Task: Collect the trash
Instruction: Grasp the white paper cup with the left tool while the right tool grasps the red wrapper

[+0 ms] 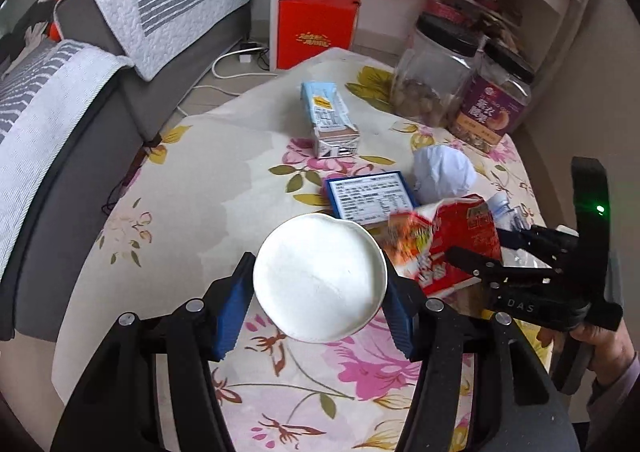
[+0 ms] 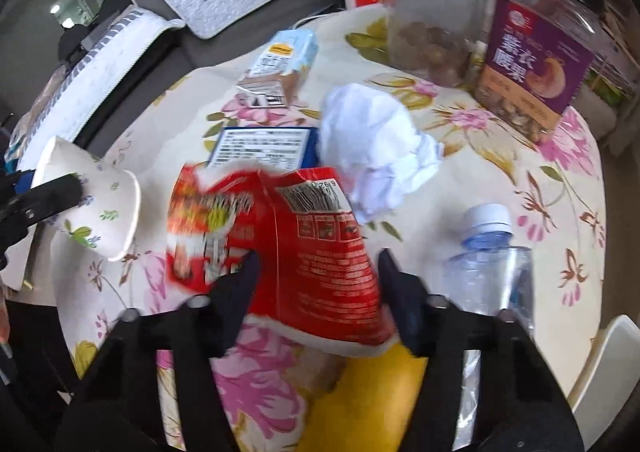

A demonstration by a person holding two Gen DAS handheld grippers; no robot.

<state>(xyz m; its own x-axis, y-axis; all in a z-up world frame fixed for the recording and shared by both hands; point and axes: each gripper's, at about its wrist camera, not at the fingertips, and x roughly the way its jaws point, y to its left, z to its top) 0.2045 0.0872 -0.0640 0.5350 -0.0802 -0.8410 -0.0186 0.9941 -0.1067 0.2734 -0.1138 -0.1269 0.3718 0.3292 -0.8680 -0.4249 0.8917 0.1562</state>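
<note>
A white paper cup (image 1: 320, 276) with a floral print (image 2: 96, 204) sits between the blue pads of my left gripper (image 1: 320, 292), which is shut on it with the cup's mouth facing the camera. My right gripper (image 2: 318, 276) is shut on a red snack bag (image 2: 312, 236), held just above the floral tablecloth (image 1: 192, 192). In the left wrist view the right gripper (image 1: 476, 248) grips that red snack bag (image 1: 460, 236) just right of the cup. Other trash on the table: a milk carton (image 1: 330, 120), a blue box (image 1: 368, 196), a crumpled white paper (image 2: 376, 148) and a plastic bottle (image 2: 492, 264).
Two clear jars (image 1: 436, 72) (image 1: 492, 104) stand at the table's far right. A grey sofa (image 1: 80, 92) runs along the left, with a red box (image 1: 316, 28) under a white shelf behind the table. Something yellow (image 2: 368, 392) lies under the bag. A hand (image 1: 600, 344) holds the right gripper.
</note>
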